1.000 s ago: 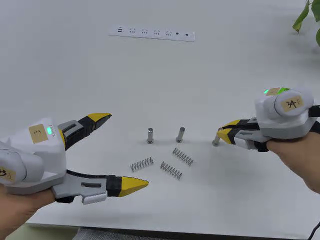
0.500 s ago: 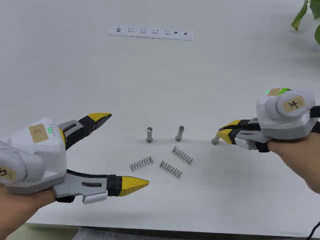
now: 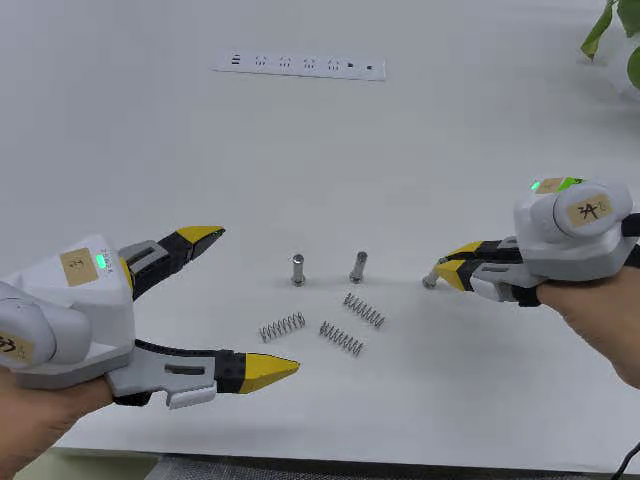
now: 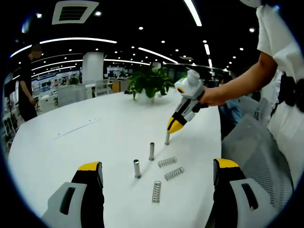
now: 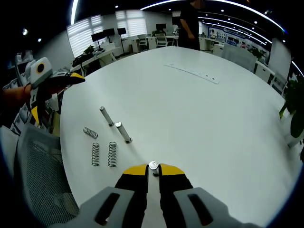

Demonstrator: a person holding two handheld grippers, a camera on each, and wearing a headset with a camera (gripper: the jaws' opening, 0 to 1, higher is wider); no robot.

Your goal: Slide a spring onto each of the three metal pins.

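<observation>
Two metal pins [image 3: 297, 268] [image 3: 358, 266] stand upright on the white table [image 3: 300, 160]. A third pin [image 3: 430, 282] leans at the right, and my right gripper [image 3: 448, 272] is shut on its top. In the right gripper view that pin's head [image 5: 153, 166] sits between the yellow fingertips [image 5: 135, 170]. Three loose springs [image 3: 282, 327] [image 3: 341, 339] [image 3: 365, 311] lie flat just in front of the pins. My left gripper [image 3: 240, 300] hovers wide open at the lower left, holding nothing. The left gripper view shows the pins [image 4: 137, 168] [image 4: 151, 151] and springs [image 4: 156, 191] ahead between its jaws.
A white power strip [image 3: 298, 66] lies at the far side of the table. Plant leaves [image 3: 610, 30] hang in at the top right corner. The table's near edge [image 3: 350, 465] runs just below the grippers, and a mesh chair [image 5: 28, 190] stands beside it.
</observation>
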